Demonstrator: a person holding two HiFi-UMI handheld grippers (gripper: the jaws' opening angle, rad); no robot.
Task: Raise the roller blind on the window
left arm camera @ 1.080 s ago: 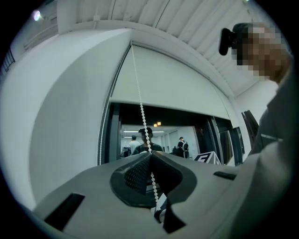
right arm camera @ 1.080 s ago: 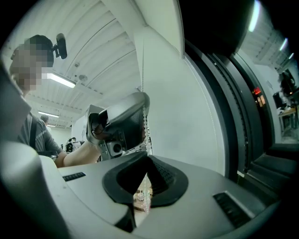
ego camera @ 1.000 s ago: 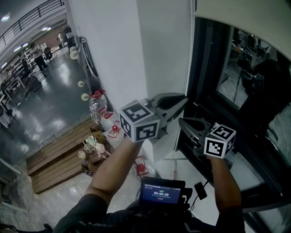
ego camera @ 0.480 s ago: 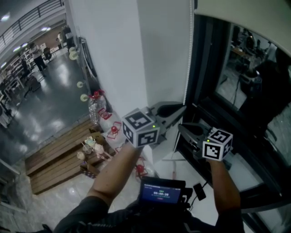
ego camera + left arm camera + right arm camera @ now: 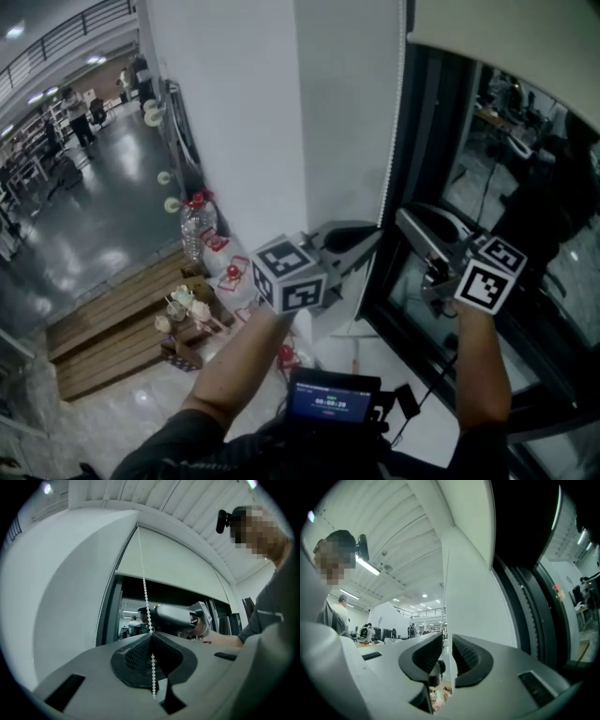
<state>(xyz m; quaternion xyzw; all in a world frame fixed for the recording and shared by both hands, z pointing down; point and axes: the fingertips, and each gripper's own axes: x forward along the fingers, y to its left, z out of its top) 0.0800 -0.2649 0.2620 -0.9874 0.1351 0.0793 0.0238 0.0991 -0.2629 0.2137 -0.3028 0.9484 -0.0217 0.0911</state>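
- I find the roller blind [image 5: 511, 42] partly raised; its lower edge crosses the upper part of the window [image 5: 487, 178], and dark glass is exposed beneath it.
- The bead chain [image 5: 392, 141] hangs down the left side of the window, against the white wall [image 5: 244, 112].
- My left claw [image 5: 371, 231] sits at the window's left edge, low on the chain. In the left gripper view its jaws are closed together on the bead chain, which enters them from above, and a short tail of beads hangs out below.
- My right claw [image 5: 406, 218] is just right of the left one, in front of the window and higher up.
- In the right gripper view its jaws have just been opening and now stand a narrow gap apart, with the pads pressing on nothing.
- A thin pale line runs down into that gap; I cannot tell whether it is the chain.
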